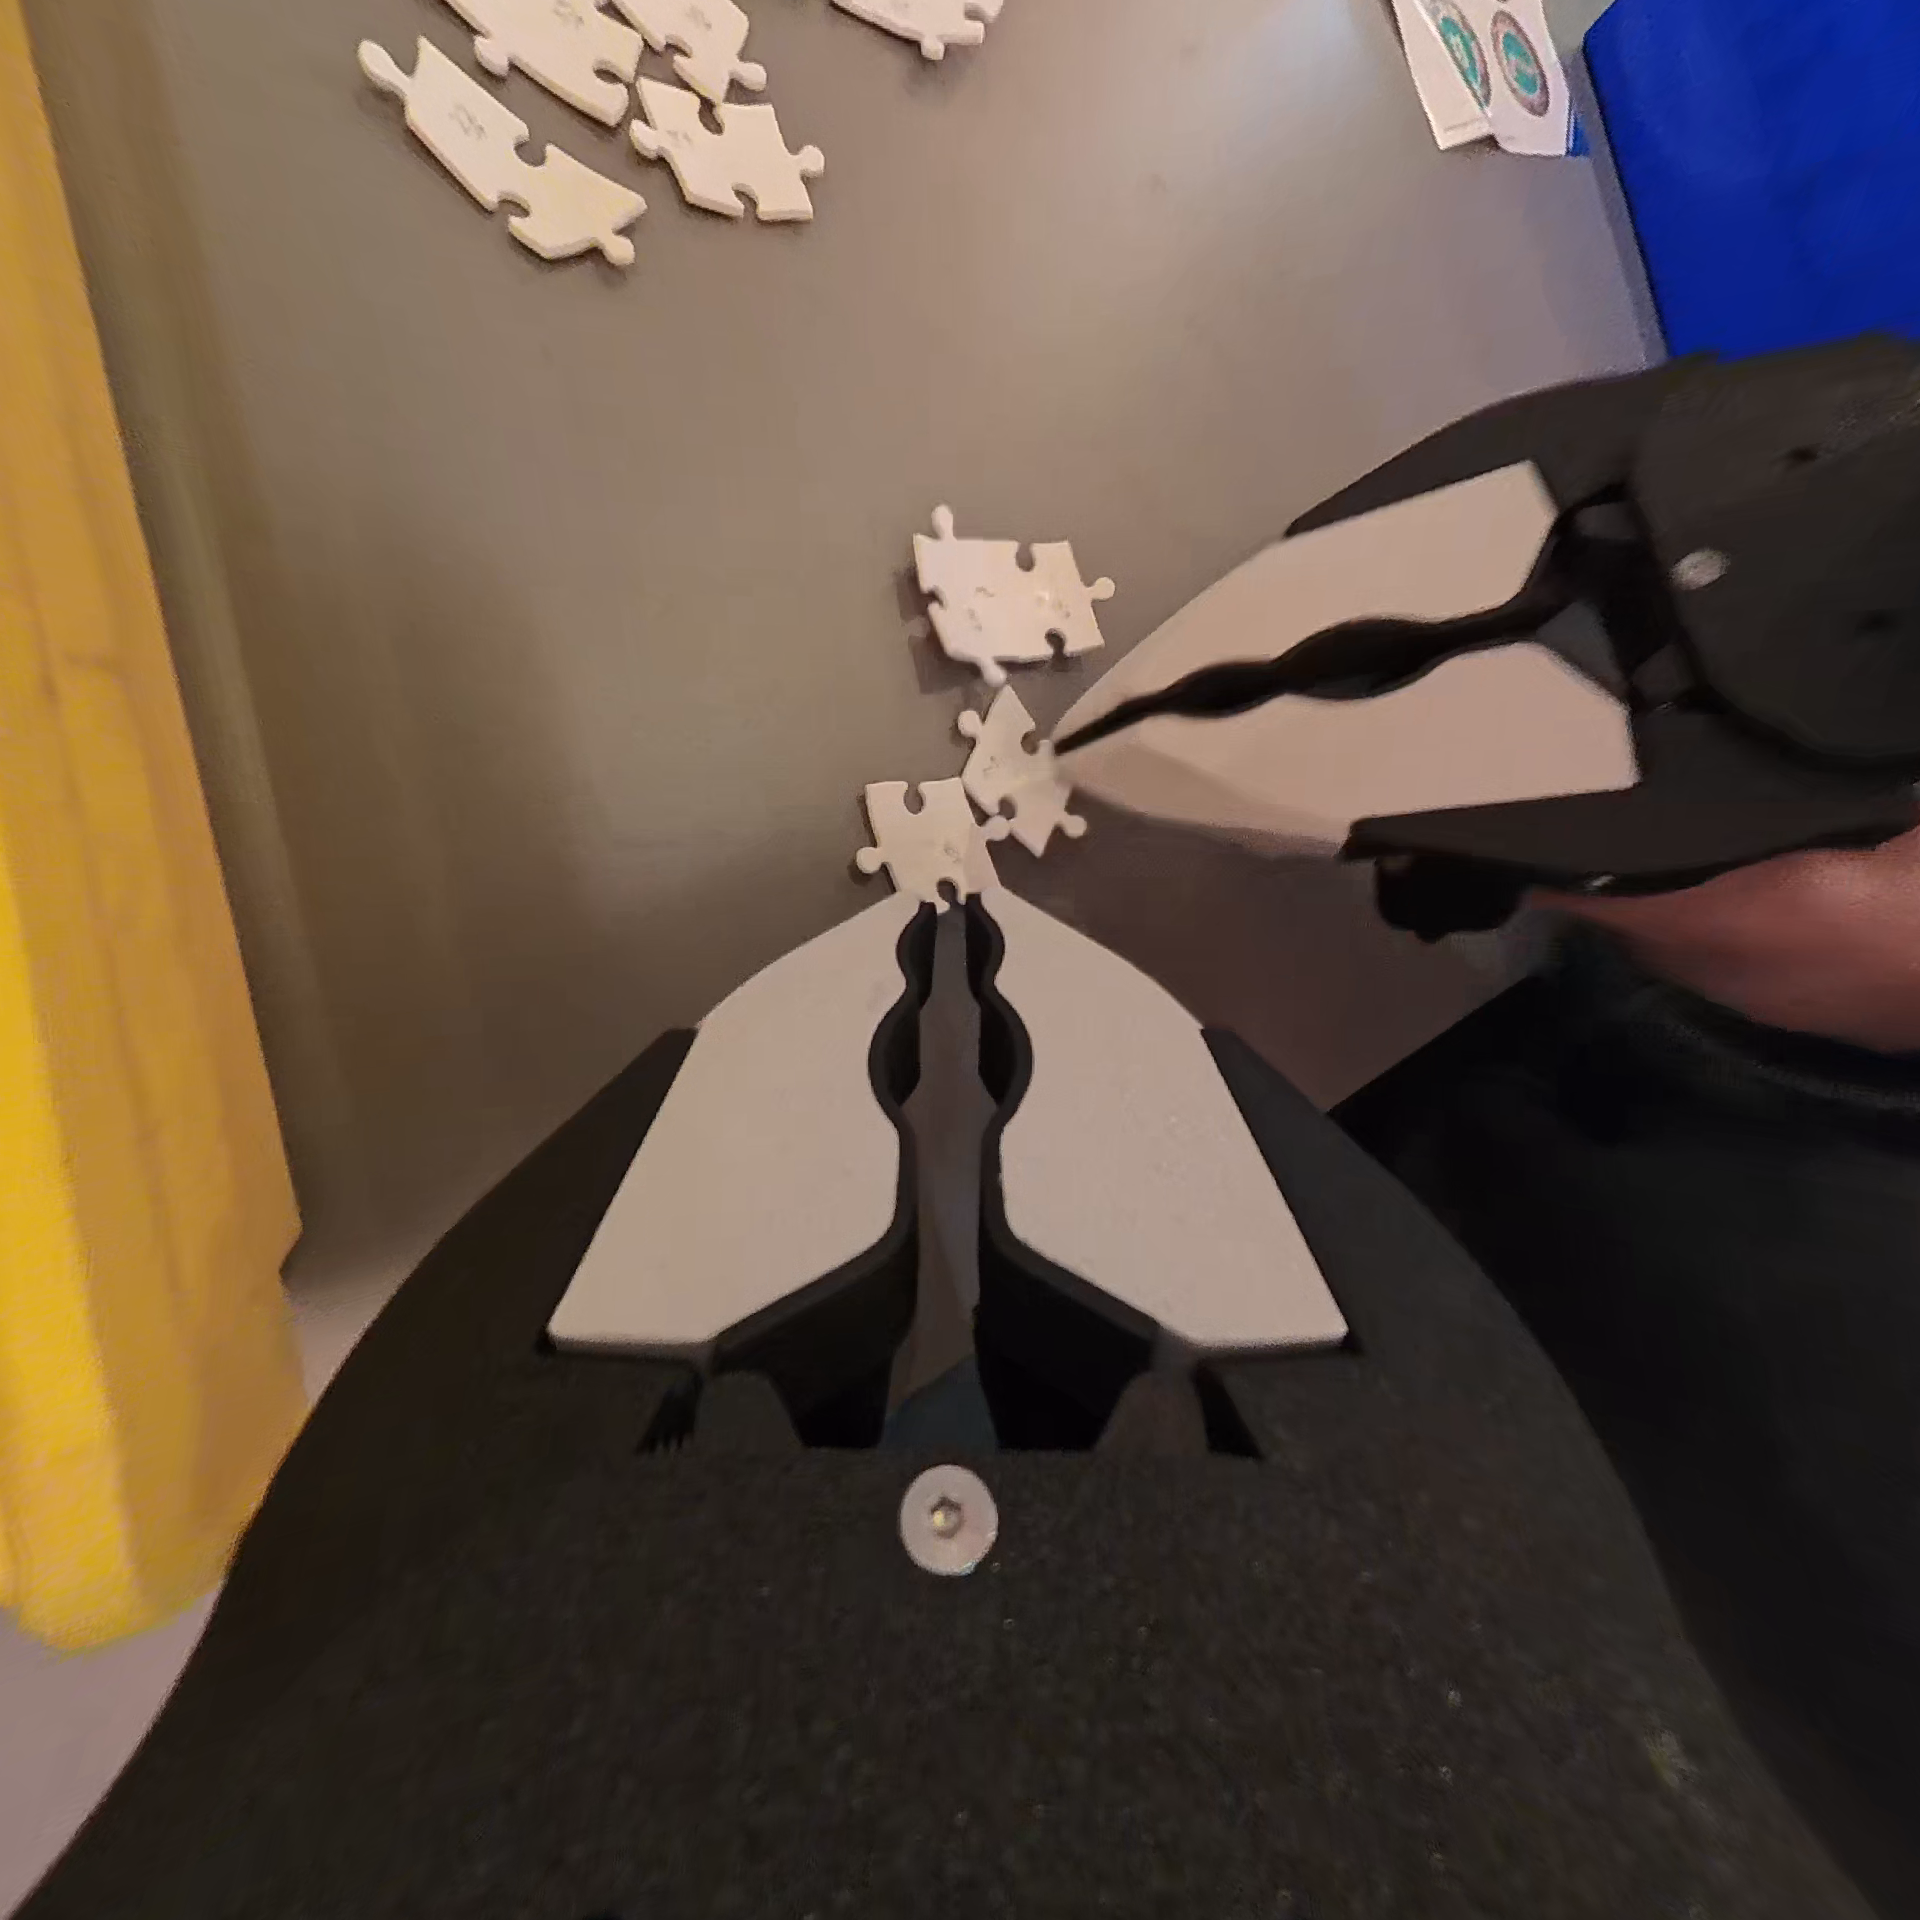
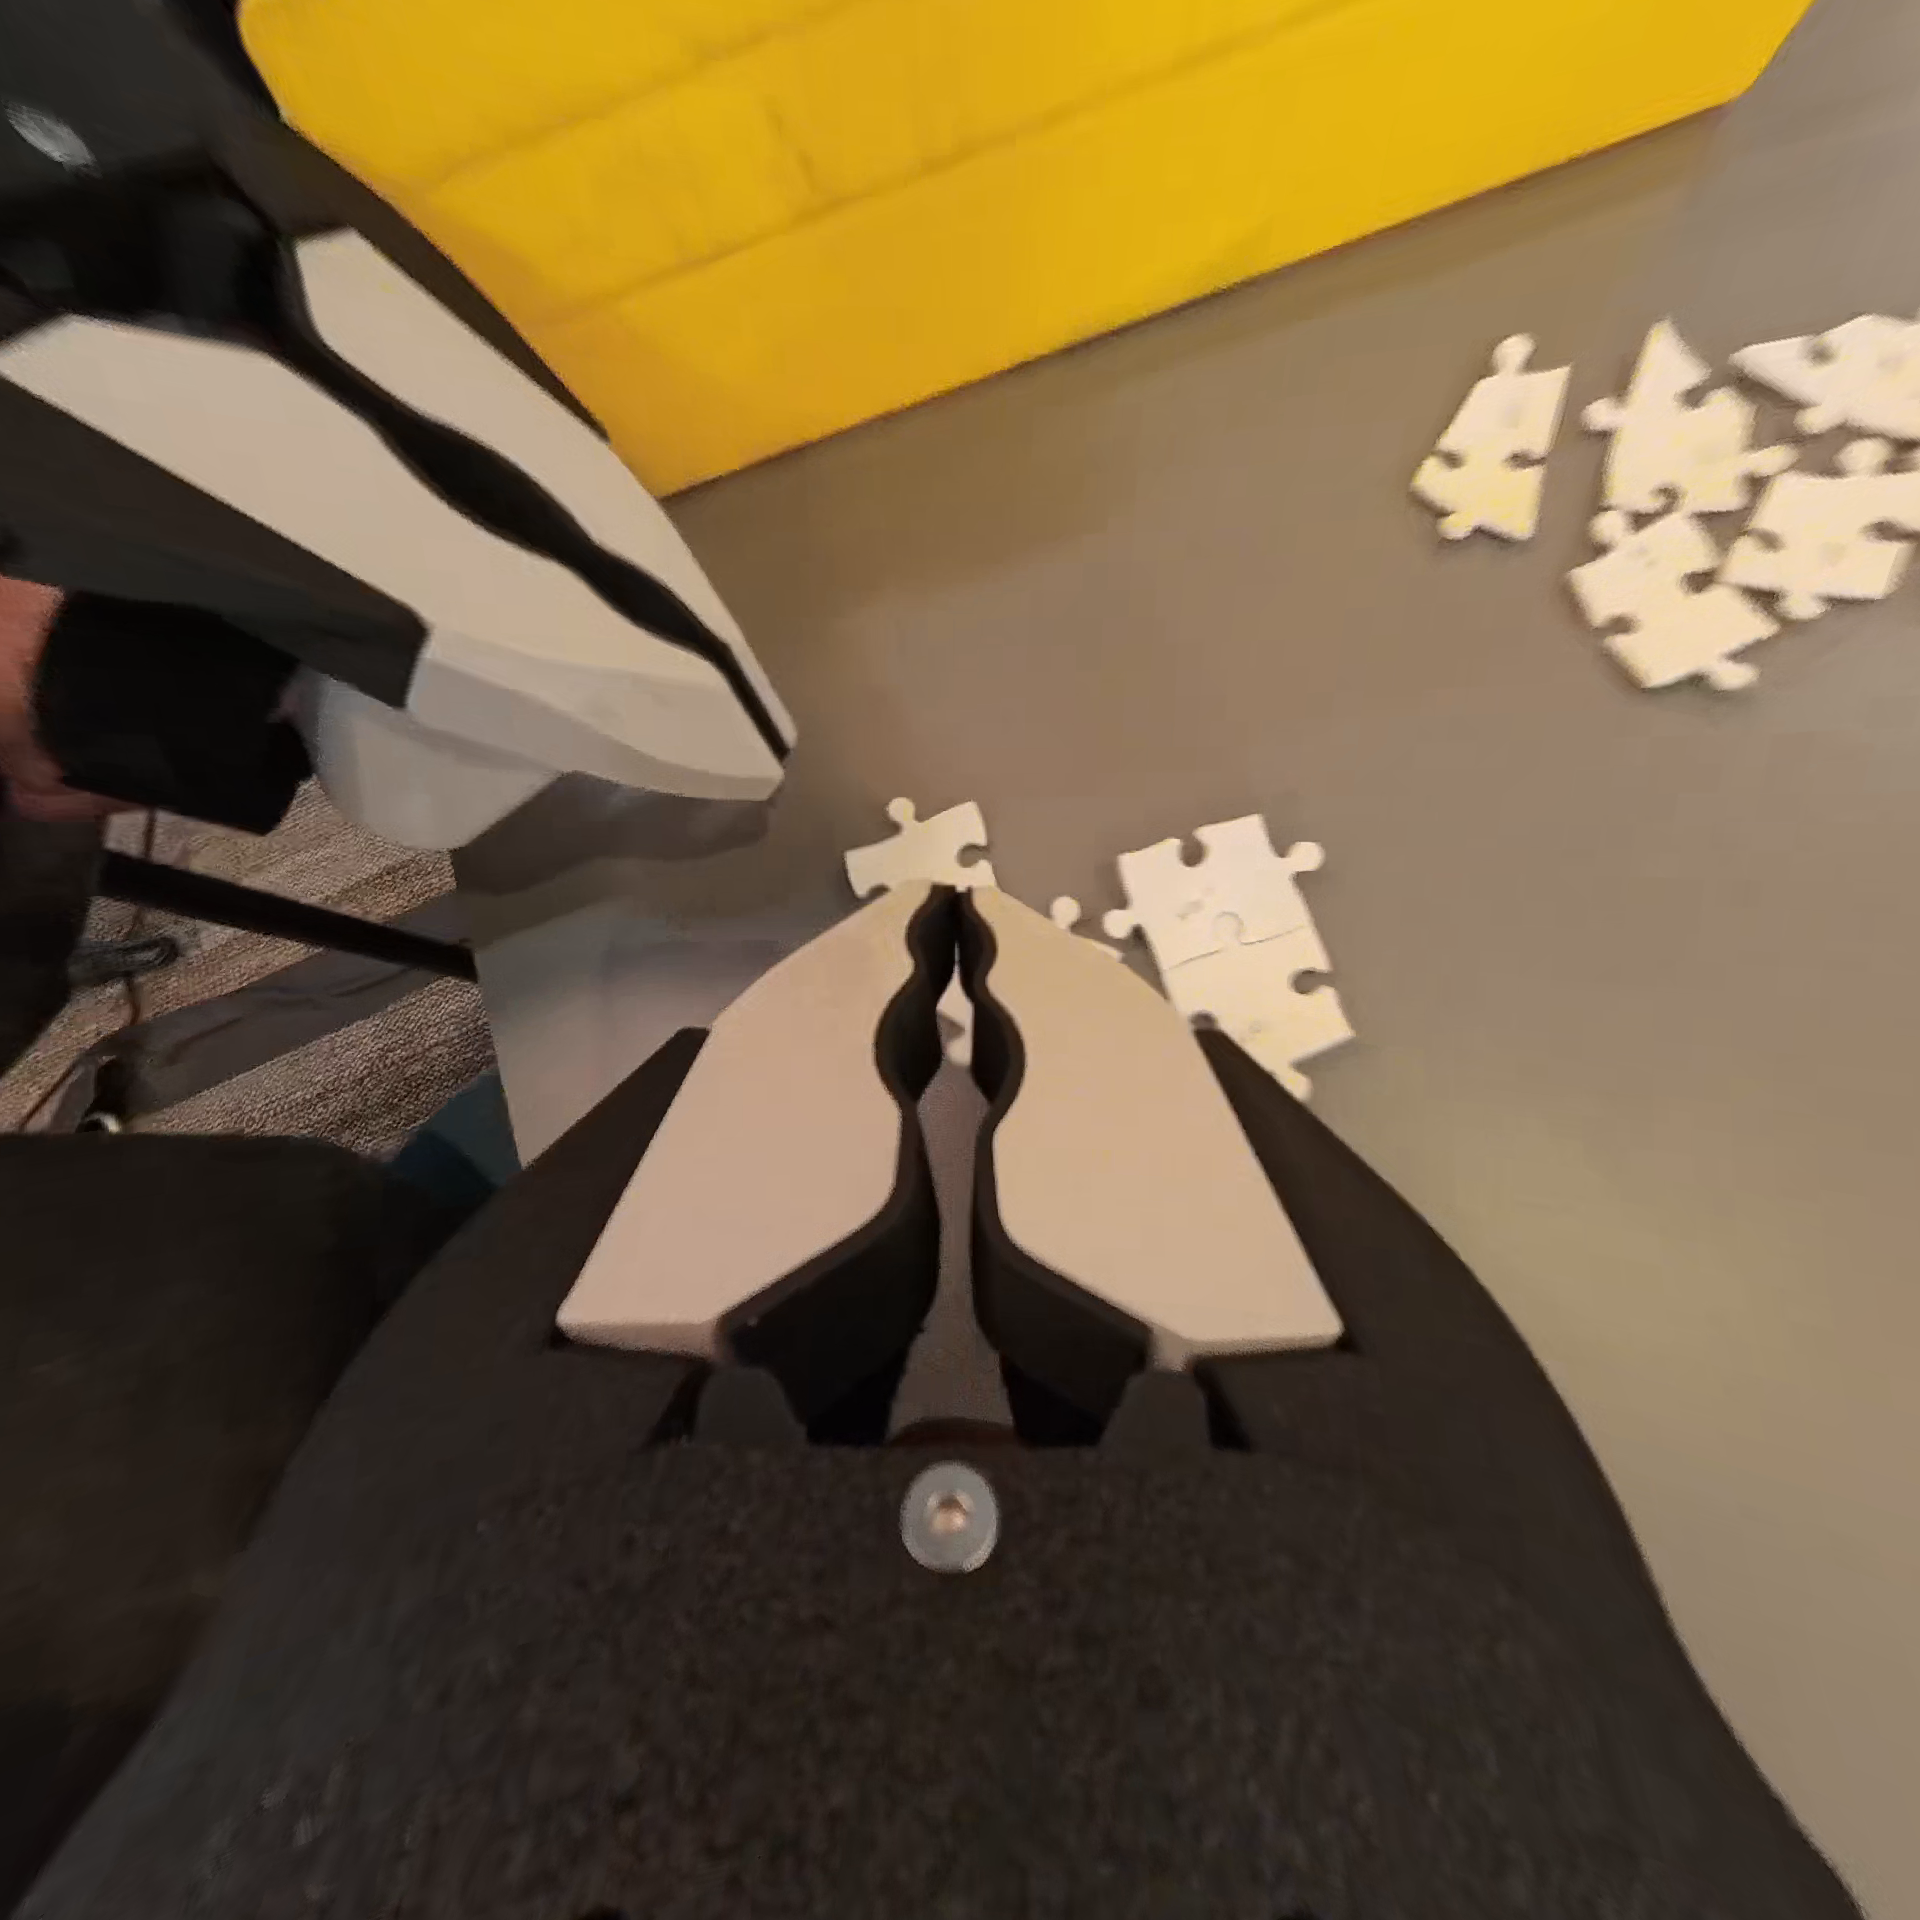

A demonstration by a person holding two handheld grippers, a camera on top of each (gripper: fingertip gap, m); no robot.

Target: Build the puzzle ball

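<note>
Two single white puzzle pieces lie touching on the grey table (image 1: 520,623). My left gripper (image 1: 948,906) is shut to a narrow slit, and its tips are at the near edge of one piece (image 1: 920,842). In the right wrist view the left gripper (image 2: 777,756) hovers a little apart from that piece (image 2: 920,842). My right gripper (image 2: 954,902) is shut, and its tips rest over the second piece (image 1: 1013,774), which overlaps the first. In the left wrist view the right gripper (image 1: 1055,743) comes in from the right. A joined pair of pieces (image 1: 1008,597) lies just beyond it and also shows in the right wrist view (image 2: 1231,935).
Several loose and joined white pieces (image 1: 582,125) lie at the far side of the table, and also show in the right wrist view (image 2: 1683,520). A yellow sofa (image 2: 935,208) runs along one table edge. A blue object (image 1: 1766,187) and printed cards (image 1: 1486,73) are at the far right. Carpet (image 2: 260,935) shows beyond the near edge. Across from one pair of fingers to the other is roughly 4 cm.
</note>
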